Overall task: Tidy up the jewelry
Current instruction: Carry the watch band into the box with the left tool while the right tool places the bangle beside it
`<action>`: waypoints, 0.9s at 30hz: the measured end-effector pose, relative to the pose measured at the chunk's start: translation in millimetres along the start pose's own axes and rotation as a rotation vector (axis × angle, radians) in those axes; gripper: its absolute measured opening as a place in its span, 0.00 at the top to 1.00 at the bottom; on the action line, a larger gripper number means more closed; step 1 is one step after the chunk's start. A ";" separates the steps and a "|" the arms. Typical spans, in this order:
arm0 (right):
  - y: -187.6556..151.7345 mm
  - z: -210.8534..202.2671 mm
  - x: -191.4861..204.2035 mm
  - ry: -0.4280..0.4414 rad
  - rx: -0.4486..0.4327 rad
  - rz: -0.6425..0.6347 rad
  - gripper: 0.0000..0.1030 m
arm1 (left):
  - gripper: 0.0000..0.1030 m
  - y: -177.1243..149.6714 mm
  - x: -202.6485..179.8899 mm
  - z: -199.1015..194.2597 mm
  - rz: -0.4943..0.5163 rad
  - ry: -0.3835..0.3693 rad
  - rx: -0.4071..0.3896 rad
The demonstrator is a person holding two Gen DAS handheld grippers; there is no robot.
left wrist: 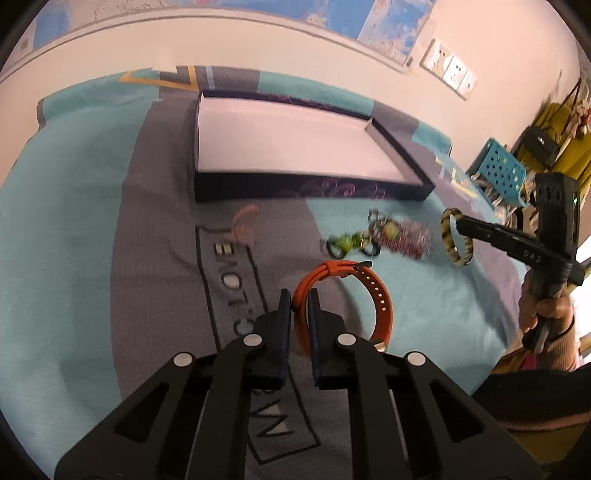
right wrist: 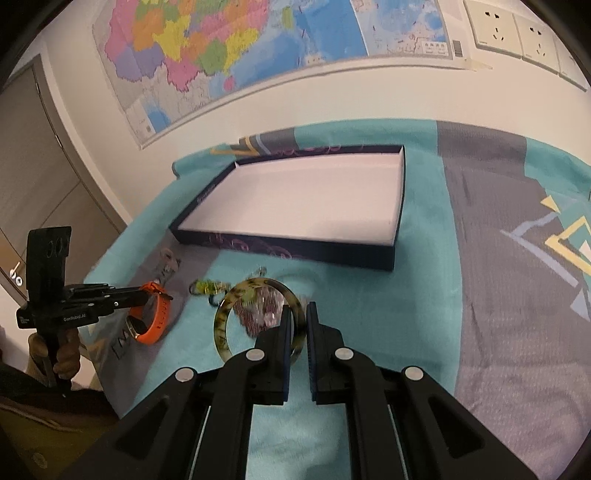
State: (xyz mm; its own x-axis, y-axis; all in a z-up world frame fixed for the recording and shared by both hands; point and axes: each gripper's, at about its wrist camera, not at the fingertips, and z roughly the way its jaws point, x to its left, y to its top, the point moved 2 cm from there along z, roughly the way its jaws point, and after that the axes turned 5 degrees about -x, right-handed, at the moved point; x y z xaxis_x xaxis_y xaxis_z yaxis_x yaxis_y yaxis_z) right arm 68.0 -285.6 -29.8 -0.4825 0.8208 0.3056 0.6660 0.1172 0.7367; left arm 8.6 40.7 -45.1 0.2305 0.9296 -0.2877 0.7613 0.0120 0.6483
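My left gripper (left wrist: 298,301) is shut on the orange watch strap (left wrist: 373,291), whose loop stands up from the teal and grey cloth; the same watch (right wrist: 157,321) shows at the left of the right wrist view. My right gripper (right wrist: 297,314) is shut on the rim of a tortoiseshell bangle (right wrist: 236,295), held just above the cloth; that bangle (left wrist: 456,240) also appears at the right of the left wrist view. Between them lie a green bead bracelet (left wrist: 349,242) and a pink sparkly piece (left wrist: 410,240). Behind stands an open dark box with a white inside (left wrist: 295,188).
A bed cloth in teal and grey (right wrist: 480,295) carries everything. A map (right wrist: 258,48) and wall sockets (right wrist: 517,33) hang on the wall behind. A blue perforated basket (left wrist: 498,166) sits off the bed's right edge. A person's hand (left wrist: 546,314) holds the right tool.
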 end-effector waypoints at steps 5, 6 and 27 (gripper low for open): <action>26.9 6.7 2.0 0.015 -0.039 -0.014 0.94 | 0.91 31.5 -3.7 -3.5 -0.013 -0.038 -0.052; 31.5 8.3 1.7 0.016 -0.044 -0.016 0.94 | 0.91 38.8 -4.7 -3.3 -0.010 -0.040 -0.063; 146.0 158.0 -45.6 -0.103 0.045 0.066 0.94 | 0.91 173.6 12.8 112.7 -0.075 0.046 -0.055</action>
State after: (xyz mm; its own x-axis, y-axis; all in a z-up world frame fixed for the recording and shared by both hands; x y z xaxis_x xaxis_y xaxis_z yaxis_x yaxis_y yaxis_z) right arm 277.2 -217.6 -31.5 -0.3776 0.8803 0.2871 0.7205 0.0846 0.6883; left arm 212.0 13.2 -15.7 0.1453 0.9412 -0.3050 0.7408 0.1008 0.6642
